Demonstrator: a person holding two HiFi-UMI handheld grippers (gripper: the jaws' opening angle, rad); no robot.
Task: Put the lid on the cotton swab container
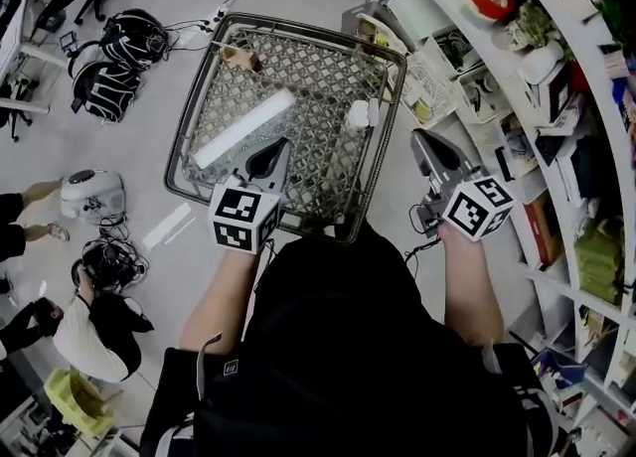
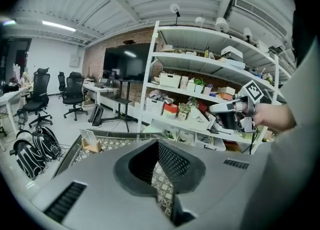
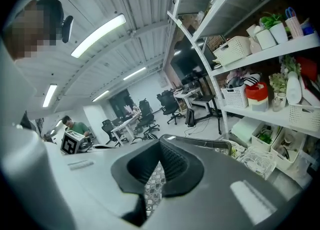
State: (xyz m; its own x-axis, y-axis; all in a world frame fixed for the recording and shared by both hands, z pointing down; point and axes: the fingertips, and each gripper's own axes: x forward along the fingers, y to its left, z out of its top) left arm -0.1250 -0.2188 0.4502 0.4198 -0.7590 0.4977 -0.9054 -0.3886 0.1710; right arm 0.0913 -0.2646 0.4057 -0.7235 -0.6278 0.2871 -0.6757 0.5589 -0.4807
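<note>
Both grippers are empty, jaws pressed together. The left gripper (image 1: pixel 281 145) hovers over the mesh basket (image 1: pixel 328 77); the right gripper (image 1: pixel 419 135) hangs just outside its right rim, beside the shelves (image 1: pixel 556 147). The small white container (image 1: pixel 359 115), likely the swab one, sits by the basket's right wall, nearest the right gripper. Its lid I cannot pick out. This looks like a ready stance before reaching in.
</note>
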